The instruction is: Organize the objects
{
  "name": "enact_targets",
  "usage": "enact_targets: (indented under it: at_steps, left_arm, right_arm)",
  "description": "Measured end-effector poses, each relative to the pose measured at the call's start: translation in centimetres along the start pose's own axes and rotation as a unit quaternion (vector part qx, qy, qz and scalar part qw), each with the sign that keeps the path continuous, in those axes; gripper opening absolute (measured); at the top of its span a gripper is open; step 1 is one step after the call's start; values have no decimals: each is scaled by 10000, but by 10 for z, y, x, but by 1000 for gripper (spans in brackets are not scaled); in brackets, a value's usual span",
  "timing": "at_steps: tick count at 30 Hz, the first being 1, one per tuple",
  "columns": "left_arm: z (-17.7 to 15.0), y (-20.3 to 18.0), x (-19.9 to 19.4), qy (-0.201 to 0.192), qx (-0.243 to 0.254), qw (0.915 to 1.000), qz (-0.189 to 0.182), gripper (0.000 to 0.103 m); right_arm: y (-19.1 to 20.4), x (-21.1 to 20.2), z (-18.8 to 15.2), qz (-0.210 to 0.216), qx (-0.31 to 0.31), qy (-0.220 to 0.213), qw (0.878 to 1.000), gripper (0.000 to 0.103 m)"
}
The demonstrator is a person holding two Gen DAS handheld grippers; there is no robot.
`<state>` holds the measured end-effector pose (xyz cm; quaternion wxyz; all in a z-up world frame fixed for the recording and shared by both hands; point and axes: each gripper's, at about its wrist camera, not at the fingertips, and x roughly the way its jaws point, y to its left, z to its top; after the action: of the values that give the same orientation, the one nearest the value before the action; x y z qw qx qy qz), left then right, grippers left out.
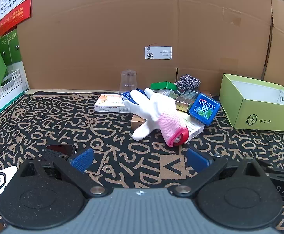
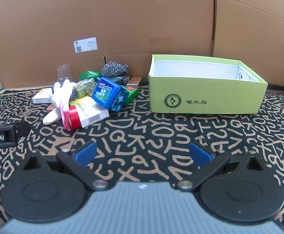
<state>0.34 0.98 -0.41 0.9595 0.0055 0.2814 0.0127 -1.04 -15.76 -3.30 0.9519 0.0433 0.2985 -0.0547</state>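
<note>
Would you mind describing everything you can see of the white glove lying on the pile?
The white glove is knitted fabric with a pink cuff edged in darker pink. It lies limp and flat across the heap of small boxes, fingers toward the cardboard wall, cuff toward the cameras, thumb drooping onto the patterned mat. Its fingertips rest on a dark blue box; a red tape roll sits at the cuff opening. Neither gripper touches it.
</note>
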Motion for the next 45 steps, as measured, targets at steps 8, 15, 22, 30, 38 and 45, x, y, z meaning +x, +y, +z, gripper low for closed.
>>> enact_targets:
  at_steps: [8,15,22,30,38,45]
  left_arm:
    - [0,0,0,6,5,10000,4,103]
    - [0,0,0,7,-5,10000,11,103]
    - [-1,-2,0,24,19,10000,3,103]
    - [-2,-2,1,38,29,10000,4,103]
    - [-2,-1,3,72,6,10000,-12,103]
    - [-2,0,5,96,-3,10000,-12,103]
  right_arm:
    - [2,2,-1,6,-14,31,10000,103]
    - [2,3,-1,20,-26,55,10000,103]
    - [3,5,0,20,-26,76,10000,103]
    - [5,7,-1,31,-34,103,9999,103]
    - [7,8,-1,42,-49,122,9999,103]
    - [7,9,-1,45,-55,129,9999,103]
